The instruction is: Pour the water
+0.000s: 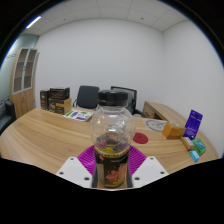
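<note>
A clear plastic bottle (pixel 111 130) with a dark cap and a dark printed label stands upright between my gripper's (pixel 111 168) two fingers. Both magenta pads (pixel 87 157) press against its labelled lower body, so the gripper is shut on it. The bottle's bottom is hidden behind the fingers. It is held above the near part of a light wooden table (pixel 40 135). A small red cup or dish (pixel 155 126) sits on the table beyond the bottle, to the right.
A purple box (pixel 192 124), an orange item (pixel 175 131) and a green item (pixel 197 148) lie at the table's right. Books (pixel 56 99) and papers stand at the back left, office chairs (pixel 88 96) behind the table, a wooden shelf (pixel 23 80) by the left wall.
</note>
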